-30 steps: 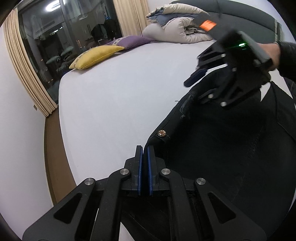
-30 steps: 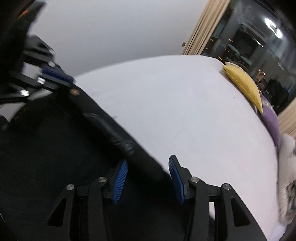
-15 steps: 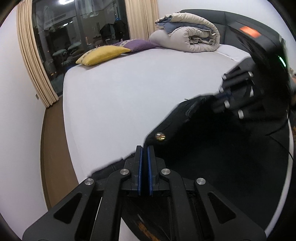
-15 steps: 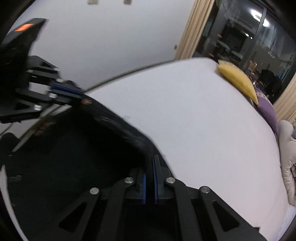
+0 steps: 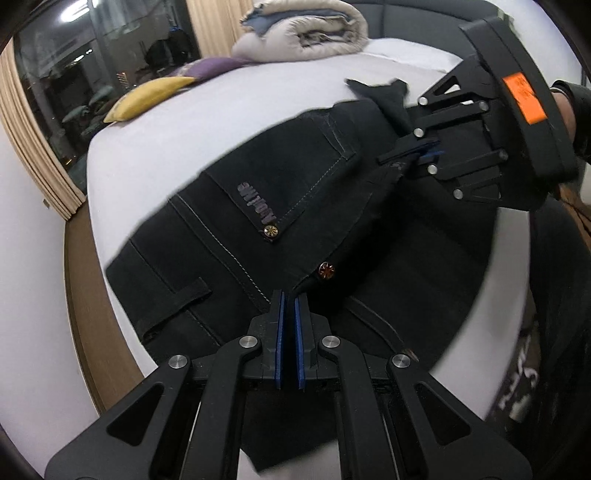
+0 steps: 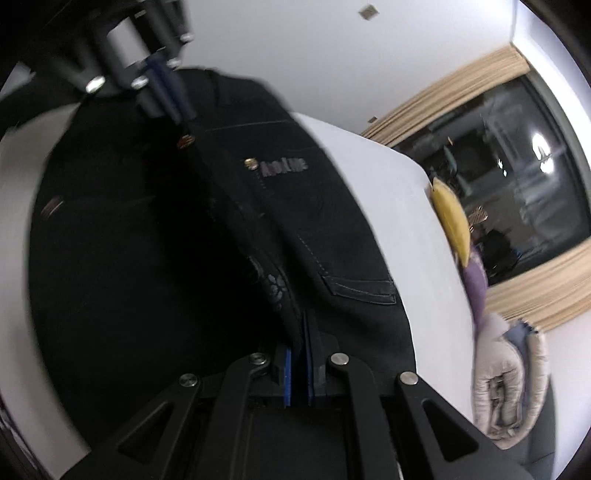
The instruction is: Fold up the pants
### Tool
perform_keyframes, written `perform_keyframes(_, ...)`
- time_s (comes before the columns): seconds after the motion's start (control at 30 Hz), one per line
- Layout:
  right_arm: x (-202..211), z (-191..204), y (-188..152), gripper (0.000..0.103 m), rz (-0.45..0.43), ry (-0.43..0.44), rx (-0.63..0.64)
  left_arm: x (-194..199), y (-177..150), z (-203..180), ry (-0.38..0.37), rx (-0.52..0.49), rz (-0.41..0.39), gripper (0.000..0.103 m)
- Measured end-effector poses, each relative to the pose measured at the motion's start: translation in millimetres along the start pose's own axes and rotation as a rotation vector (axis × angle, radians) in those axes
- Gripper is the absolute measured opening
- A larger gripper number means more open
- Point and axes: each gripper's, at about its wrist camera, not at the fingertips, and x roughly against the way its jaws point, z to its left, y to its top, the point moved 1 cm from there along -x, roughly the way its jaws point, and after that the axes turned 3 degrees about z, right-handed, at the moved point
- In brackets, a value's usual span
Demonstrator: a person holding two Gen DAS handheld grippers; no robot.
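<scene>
Black pants (image 5: 303,206) on white bed (image 5: 221,122), waistband edge pinched in both nearly closed grippers, left gripper (image 5: 289,295) and right gripper (image 6: 298,325).

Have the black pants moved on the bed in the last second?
Yes. The pants have swung over the white bed toward the yellow pillow, now showing a back pocket, both grippers shut on them.

We're in a bedroom at home, folks. A wide bed (image 5: 258,122) in a white sheet fills the view. At its far side, against the dark padded headboard (image 5: 413,18), sits a rolled duvet (image 5: 306,29). Beside the duvet lie a purple pillow (image 5: 214,66) and a yellow pillow (image 5: 147,98). Past them, beige curtains (image 5: 33,155) frame a dark night window (image 5: 92,70).
</scene>
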Motion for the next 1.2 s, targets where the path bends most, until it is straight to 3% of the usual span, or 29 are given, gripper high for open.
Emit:
perform_keyframes(0.3, 25.1, 63.7, -16.8, 0.006, 0.046, -0.037, 0.039, 14.0, -29.5, -35.8, -0.032, -0.074, 0.046, 0.004)
perform_keyframes(0.53, 25.0, 55.4, -9.5, 0.006, 0.062, -0.044, 0.038, 20.5, -36.0, -37.8, -0.057, -0.107, 0.062, 0.004)
perform_keyframes(0.83, 35.4, 88.4, -8.2, 0.006, 0.093, -0.064, 0.034, 21.5, -52.3, -28.3, -0.064, -0.046, 0.051, 0.005)
perform_keyframes(1.2, 39.3, 124.9, -9.0, 0.009, 0.104, -0.144, 0.065, 38.5, -50.3, -11.9, -0.122, 0.019, 0.093, 0.017)
